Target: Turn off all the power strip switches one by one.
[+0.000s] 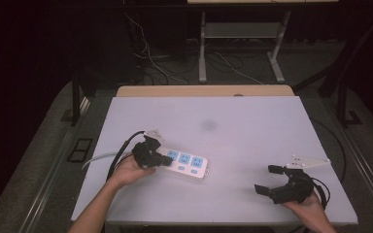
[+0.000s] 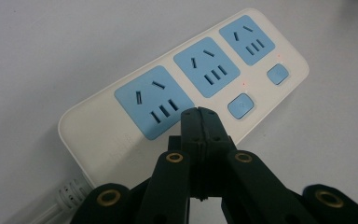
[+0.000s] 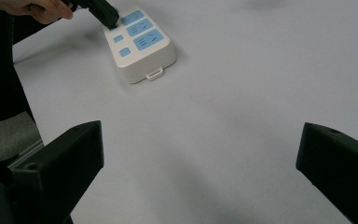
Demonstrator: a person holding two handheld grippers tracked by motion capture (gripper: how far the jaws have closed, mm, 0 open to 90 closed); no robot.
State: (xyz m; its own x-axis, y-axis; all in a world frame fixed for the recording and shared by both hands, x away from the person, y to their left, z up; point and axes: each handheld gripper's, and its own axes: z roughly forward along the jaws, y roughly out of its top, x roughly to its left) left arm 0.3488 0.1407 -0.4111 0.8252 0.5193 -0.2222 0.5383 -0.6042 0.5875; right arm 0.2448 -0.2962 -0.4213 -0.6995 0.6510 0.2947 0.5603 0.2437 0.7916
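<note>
**Left gripper tips on power strip, right gripper idle**

Hidden or unclear: the strip's (image 1: pixel 187 163) third switch is covered by the left gripper's (image 2: pixel 199 113) tips in the left gripper view, and the strip's near end and cord (image 2: pixel 67 198) are cut off behind the gripper body. Contact with the strip can't be confirmed. In the right gripper view the left hand (image 3: pixel 35 8) is cropped at the top edge. The dark smudge (image 1: pixel 208 125) on the table is hard to identify.

Strip: white, three blue sockets (image 2: pixel 153 101), two blue switches (image 2: pixel 240 106) visible. It lies flat on the table (image 1: pixel 252 126), left of centre, nearer the front edge, angled. Its cord runs off toward the left edge.

Left gripper (image 1: pixel 161 159): jaws pressed together with nothing between them, tips over the strip's switch row beside the nearest socket.

Right gripper (image 1: pixel 268 178): jaws spread wide, empty, near the front right corner, well apart from the strip, bare table between its jaws.

Around: a wooden strip (image 1: pixel 204 91) runs along the table's far edge. Beyond it are metal legs (image 1: pixel 202 48) and loose cables (image 1: pixel 150 53) on a dark floor.
</note>
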